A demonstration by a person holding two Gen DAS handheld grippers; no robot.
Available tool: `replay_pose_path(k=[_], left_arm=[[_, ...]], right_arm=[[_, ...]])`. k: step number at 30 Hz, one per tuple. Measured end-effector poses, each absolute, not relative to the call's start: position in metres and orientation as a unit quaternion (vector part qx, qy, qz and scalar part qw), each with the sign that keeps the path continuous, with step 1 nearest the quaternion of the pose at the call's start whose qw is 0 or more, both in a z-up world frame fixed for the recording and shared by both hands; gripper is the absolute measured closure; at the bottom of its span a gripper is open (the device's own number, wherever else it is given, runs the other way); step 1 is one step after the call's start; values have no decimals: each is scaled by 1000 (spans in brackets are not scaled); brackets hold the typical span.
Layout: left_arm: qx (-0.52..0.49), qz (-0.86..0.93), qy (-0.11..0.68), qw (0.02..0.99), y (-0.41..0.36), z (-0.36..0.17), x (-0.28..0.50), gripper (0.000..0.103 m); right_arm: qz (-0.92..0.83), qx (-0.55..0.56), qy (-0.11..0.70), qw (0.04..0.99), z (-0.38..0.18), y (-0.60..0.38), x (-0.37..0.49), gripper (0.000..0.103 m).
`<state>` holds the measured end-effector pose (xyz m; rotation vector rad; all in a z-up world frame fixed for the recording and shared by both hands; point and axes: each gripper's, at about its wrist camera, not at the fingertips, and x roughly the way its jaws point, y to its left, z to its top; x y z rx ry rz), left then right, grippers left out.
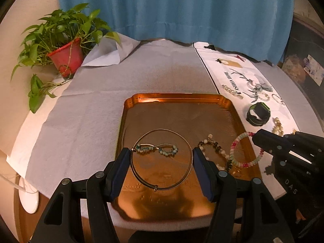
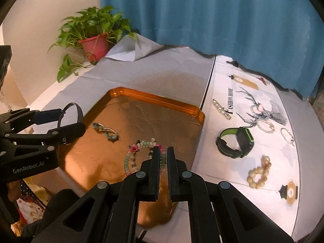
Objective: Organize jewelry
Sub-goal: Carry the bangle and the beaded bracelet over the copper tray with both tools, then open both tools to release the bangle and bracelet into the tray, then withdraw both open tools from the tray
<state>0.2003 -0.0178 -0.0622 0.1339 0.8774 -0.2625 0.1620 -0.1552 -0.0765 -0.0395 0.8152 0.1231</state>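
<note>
A copper tray [image 1: 228, 109] [image 2: 182, 109] lies on grey cloth. My left gripper [image 1: 162, 151] [image 2: 70, 119] is shut on a thin metal bangle [image 1: 182, 183] [image 2: 80, 111], which spans the gap between its pads over the tray's near part. My right gripper [image 2: 164, 151] [image 1: 256, 139] is shut on a pink and green beaded bracelet [image 2: 129, 158] [image 1: 235, 147] at the tray's right side. In the tray lie a turquoise figure-eight bracelet [image 1: 157, 149] [image 2: 105, 131] and a brown and white beaded bracelet [image 1: 214, 149], which the held bracelet partly hides.
A white printed cloth [image 2: 226, 81] right of the tray carries a green-edged black watch [image 2: 237, 141], a pearl clip [image 2: 221, 109], a cream bead bracelet [image 2: 259, 172] and several small crystal bracelets. A potted plant [image 1: 66, 58] stands at the back left before a blue curtain [image 1: 172, 8].
</note>
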Motion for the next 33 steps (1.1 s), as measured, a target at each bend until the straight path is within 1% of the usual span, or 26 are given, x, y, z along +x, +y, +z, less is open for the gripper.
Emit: replay_pose_path(k=[3, 4, 5, 6, 7, 8, 9, 10, 11, 15, 22, 33], left_arm=[[67, -119, 429, 893, -18, -73, 211, 44], [66, -117, 430, 893, -17, -77, 215, 43], [65, -117, 433, 891, -16, -82, 220, 39], [67, -115, 438, 889, -16, -86, 223, 33], [72, -107, 447, 885, -16, -91, 227, 17], [76, -101, 450, 884, -16, -93, 228, 7], [82, -96, 448, 885, -16, -93, 227, 6], [89, -94, 443, 887, -17, -93, 225, 6], [101, -91, 438, 889, -18, -92, 222, 6], [134, -76, 424, 893, -19, -84, 202, 6], [112, -67, 412, 902, 1, -65, 127, 6], [111, -81, 377, 916, 3, -21, 17, 6]], right_arm=[[58, -15, 406, 912, -88, -158, 175, 96], [59, -11, 411, 910, -92, -159, 178, 96], [61, -7, 417, 907, -97, -160, 182, 95], [61, -5, 425, 903, -102, -161, 187, 94], [58, -8, 434, 899, -107, -161, 190, 88], [49, -16, 444, 894, -111, -160, 193, 68], [36, -25, 452, 891, -114, -159, 193, 55], [26, -30, 450, 892, -114, -159, 191, 36], [25, -30, 441, 897, -113, -161, 187, 35], [18, -40, 429, 902, -102, -162, 164, 35], [3, -42, 410, 911, -76, -163, 82, 35], [4, -34, 345, 938, -29, -145, -39, 34]])
